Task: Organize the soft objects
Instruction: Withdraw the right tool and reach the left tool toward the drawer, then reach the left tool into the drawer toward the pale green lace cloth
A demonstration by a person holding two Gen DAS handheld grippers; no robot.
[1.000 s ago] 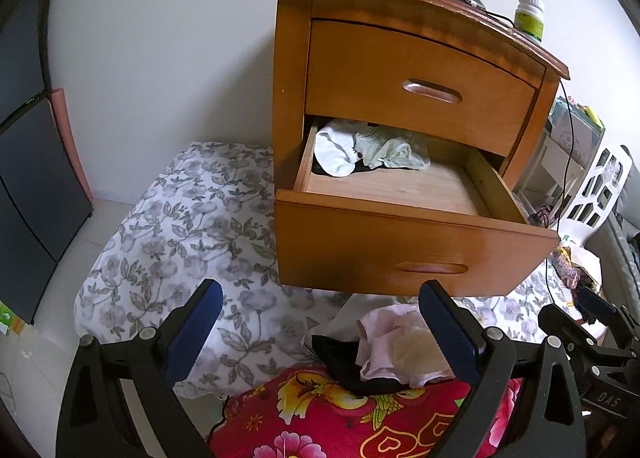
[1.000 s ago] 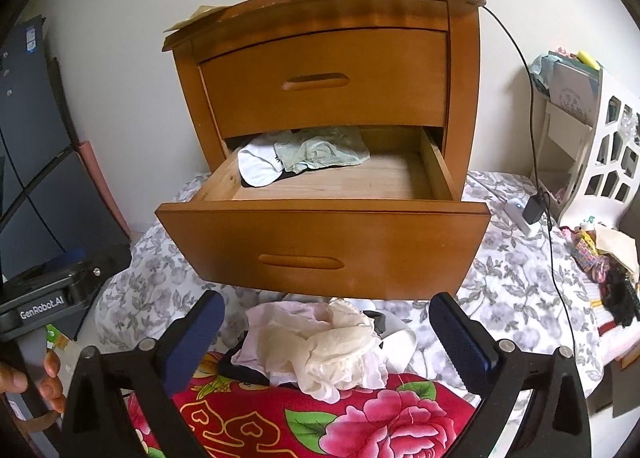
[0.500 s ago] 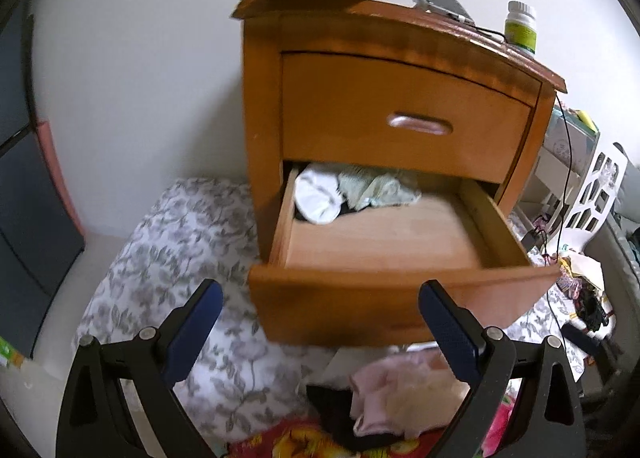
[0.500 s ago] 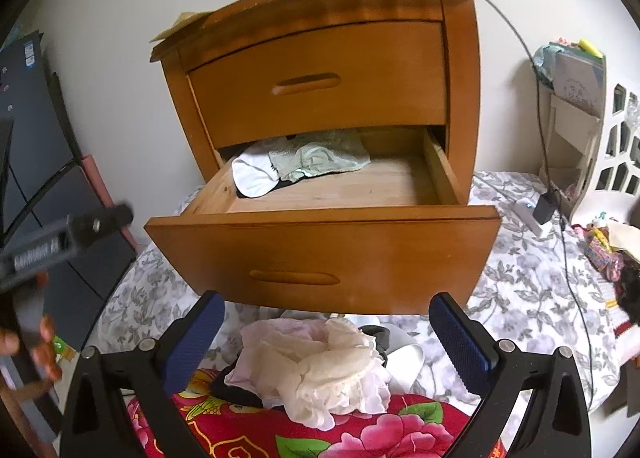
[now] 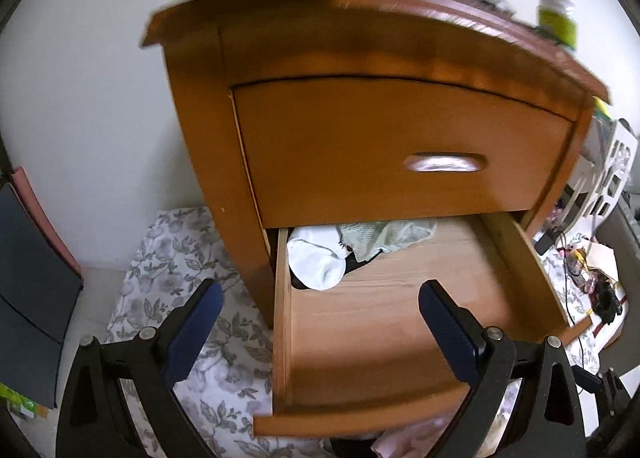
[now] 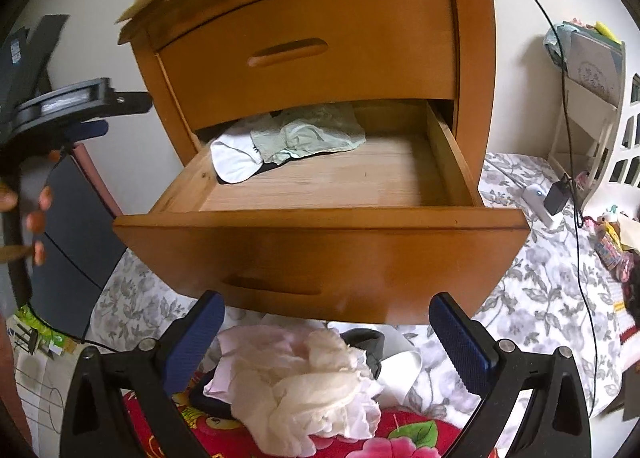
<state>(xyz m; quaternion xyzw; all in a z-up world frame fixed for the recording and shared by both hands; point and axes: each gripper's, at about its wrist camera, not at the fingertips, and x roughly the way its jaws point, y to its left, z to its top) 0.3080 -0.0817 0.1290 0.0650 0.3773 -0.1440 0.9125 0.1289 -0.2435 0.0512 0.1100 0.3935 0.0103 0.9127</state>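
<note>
The left gripper (image 5: 316, 322), spread wide and empty, has risen over the open lower wooden drawer (image 5: 384, 322); the right gripper (image 6: 326, 338), likewise spread, hovers above the crumpled pale garments (image 6: 304, 382), probably next to be stowed.

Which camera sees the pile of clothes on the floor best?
The right wrist view. The pile lies whole between the open right gripper's fingers, just below the open drawer. In the left wrist view the drawer front hides nearly all of it; only a pink edge peeks out at the bottom.
</note>
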